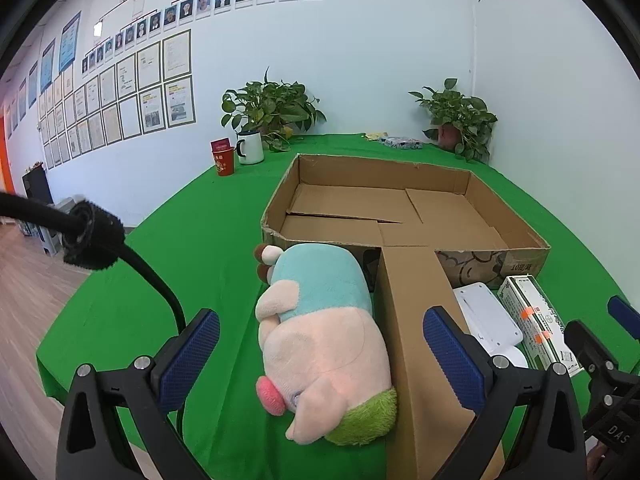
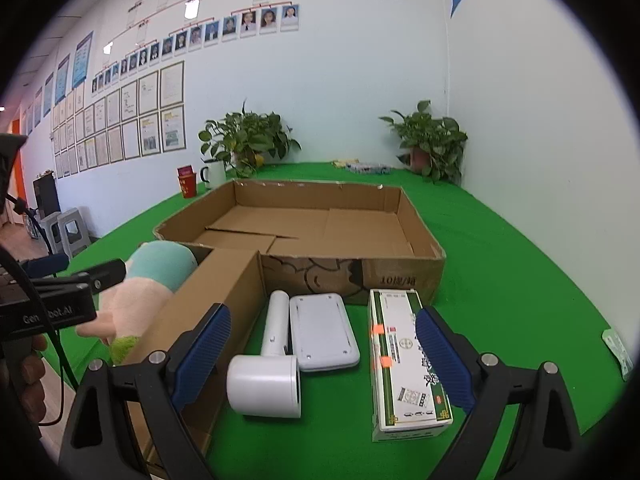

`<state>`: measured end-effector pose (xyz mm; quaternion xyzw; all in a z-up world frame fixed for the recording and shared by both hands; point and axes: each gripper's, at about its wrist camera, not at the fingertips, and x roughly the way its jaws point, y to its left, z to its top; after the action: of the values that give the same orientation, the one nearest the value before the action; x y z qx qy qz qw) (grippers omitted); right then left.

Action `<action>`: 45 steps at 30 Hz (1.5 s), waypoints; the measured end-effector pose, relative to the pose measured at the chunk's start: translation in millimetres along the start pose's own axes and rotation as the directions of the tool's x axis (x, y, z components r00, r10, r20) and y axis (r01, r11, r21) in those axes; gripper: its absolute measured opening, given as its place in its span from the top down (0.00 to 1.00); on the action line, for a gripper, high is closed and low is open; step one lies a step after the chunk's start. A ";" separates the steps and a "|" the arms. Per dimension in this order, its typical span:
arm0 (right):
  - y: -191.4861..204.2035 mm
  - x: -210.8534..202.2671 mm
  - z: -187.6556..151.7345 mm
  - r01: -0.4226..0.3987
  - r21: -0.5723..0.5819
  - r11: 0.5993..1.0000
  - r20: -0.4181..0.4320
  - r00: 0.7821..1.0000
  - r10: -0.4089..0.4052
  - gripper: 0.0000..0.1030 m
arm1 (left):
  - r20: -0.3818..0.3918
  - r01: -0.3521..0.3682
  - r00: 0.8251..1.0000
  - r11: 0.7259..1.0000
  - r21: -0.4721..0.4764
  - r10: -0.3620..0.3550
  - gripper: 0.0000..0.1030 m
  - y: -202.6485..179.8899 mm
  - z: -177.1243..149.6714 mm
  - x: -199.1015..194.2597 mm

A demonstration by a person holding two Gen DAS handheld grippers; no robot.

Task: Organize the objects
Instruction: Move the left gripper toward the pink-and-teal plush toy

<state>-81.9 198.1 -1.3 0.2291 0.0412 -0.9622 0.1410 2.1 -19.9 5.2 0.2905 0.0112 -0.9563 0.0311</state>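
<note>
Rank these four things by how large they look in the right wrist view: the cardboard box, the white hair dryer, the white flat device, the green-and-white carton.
1. cardboard box
2. green-and-white carton
3. white hair dryer
4. white flat device

The dryer and the carton lie nearest the camera, so their order is unsure.

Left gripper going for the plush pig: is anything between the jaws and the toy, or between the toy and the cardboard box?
Nothing blocks the left gripper; its open jaws already straddle the plush pig. The folded-down flap lies against the pig's right side, and the cardboard box front wall stands just beyond it, so lift over.
</note>
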 end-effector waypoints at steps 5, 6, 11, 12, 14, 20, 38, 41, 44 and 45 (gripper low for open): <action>-11.5 4.2 -2.4 0.026 0.055 0.998 -0.041 0.999 -0.024 0.09 | -0.012 0.013 1.000 0.999 0.034 -0.012 0.00 -15.3 3.6 3.5; -13.2 2.5 -3.2 0.028 0.061 0.998 -0.037 0.999 -0.025 0.09 | -0.020 0.023 1.000 0.999 0.040 -0.022 0.00 -19.9 4.2 4.1; -21.1 1.6 -4.3 0.030 0.055 0.998 -0.045 0.999 -0.028 0.09 | -0.058 0.050 0.997 0.997 0.063 -0.046 0.00 -36.3 5.3 9.9; -23.3 3.4 -4.2 0.029 0.061 0.998 -0.058 0.998 -0.025 0.09 | -0.061 0.053 0.997 0.997 0.064 -0.049 0.00 -38.8 5.6 10.3; -29.4 8.2 -5.1 0.026 0.081 0.996 -0.092 0.996 -0.019 0.09 | -0.065 0.056 0.997 0.996 0.068 -0.051 0.00 -42.5 6.9 11.5; -36.9 14.2 -9.4 0.056 0.080 0.995 -0.138 0.989 -0.044 0.09 | -0.089 0.066 0.994 0.995 0.077 -0.059 0.01 -47.2 7.7 17.5; -29.5 23.0 -12.4 0.076 0.052 0.996 -0.273 0.960 -0.058 0.09 | -0.106 0.117 0.988 0.993 0.033 -0.113 0.01 -28.9 -3.2 26.1; -29.5 23.4 -11.3 0.078 0.053 0.996 -0.277 0.959 -0.060 0.09 | -0.106 0.132 0.986 0.991 0.031 -0.129 0.01 -26.4 -2.8 24.6; -25.1 24.2 -9.2 0.056 0.062 0.996 -0.281 0.959 -0.036 0.09 | -0.100 0.132 0.987 0.991 0.026 -0.129 0.01 -20.5 -1.6 22.5; -22.6 24.1 -8.2 0.050 0.058 0.997 -0.282 0.959 -0.032 0.09 | -0.099 0.133 0.987 0.991 0.020 -0.130 0.01 -17.8 -1.3 22.0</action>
<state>-105.5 214.8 -19.2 0.3671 0.0344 -0.9235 0.1061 -16.6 -3.3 -8.1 0.3358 0.0191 -0.9410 -0.0366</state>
